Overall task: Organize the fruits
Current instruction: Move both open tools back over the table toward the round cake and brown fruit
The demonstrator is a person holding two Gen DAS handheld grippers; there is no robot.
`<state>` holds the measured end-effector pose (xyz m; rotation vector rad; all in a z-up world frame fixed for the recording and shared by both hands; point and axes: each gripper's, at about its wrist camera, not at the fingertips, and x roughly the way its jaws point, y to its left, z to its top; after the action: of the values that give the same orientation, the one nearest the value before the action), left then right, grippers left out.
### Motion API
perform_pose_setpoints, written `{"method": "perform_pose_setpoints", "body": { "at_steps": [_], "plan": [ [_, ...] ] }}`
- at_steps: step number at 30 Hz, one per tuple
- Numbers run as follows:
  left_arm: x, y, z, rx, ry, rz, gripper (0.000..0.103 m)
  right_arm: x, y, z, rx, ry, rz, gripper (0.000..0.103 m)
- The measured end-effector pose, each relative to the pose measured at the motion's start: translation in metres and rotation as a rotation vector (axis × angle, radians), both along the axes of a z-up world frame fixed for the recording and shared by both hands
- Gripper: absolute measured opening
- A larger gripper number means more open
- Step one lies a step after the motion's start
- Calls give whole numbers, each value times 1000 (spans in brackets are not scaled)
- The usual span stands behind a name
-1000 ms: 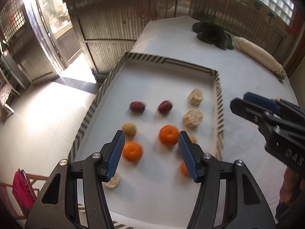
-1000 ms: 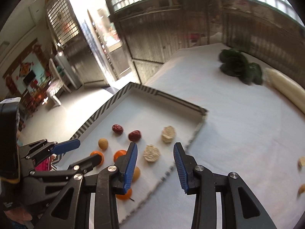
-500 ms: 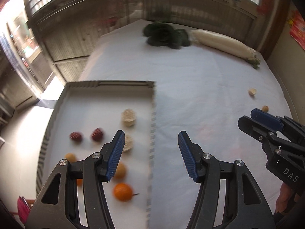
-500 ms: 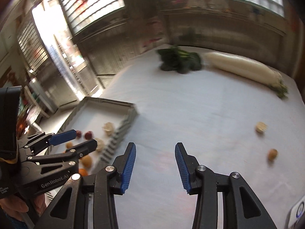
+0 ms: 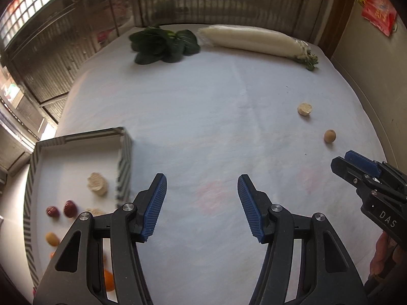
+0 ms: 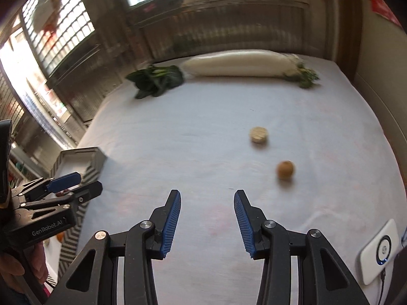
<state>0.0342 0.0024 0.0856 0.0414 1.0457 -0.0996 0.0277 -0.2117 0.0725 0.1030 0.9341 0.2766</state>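
Note:
A small brown round fruit (image 6: 285, 169) and a pale ribbed disc-shaped piece (image 6: 259, 135) lie loose on the white tablecloth, ahead and right of my right gripper (image 6: 207, 198), which is open and empty. Both also show in the left wrist view: the brown fruit (image 5: 330, 136) and the pale piece (image 5: 304, 109). My left gripper (image 5: 202, 185) is open and empty over bare cloth, right of the striped tray (image 5: 124, 157). The tray holds red dates (image 5: 70, 208), a pale piece (image 5: 96, 183), a tan fruit (image 5: 52, 239) and oranges (image 5: 108, 280).
A white radish (image 5: 254, 41) and dark leafy greens (image 5: 162, 44) lie at the table's far edge. A white device with a cable (image 6: 379, 250) sits at the near right. The wall runs along the right side.
Both grippers have swung right, away from the tray and over the open cloth. The loose brown fruit and pale piece are now closer to the right gripper. Both stay open.

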Motion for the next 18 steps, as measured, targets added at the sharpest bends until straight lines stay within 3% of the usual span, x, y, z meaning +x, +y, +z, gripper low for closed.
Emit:
{"method": "perform_pose_setpoints", "body": {
  "at_steps": [18],
  "plan": [
    [47, -51, -16, -16, 35, -89, 58, 31, -64, -35, -21, 40, -126, 42]
  ]
}}
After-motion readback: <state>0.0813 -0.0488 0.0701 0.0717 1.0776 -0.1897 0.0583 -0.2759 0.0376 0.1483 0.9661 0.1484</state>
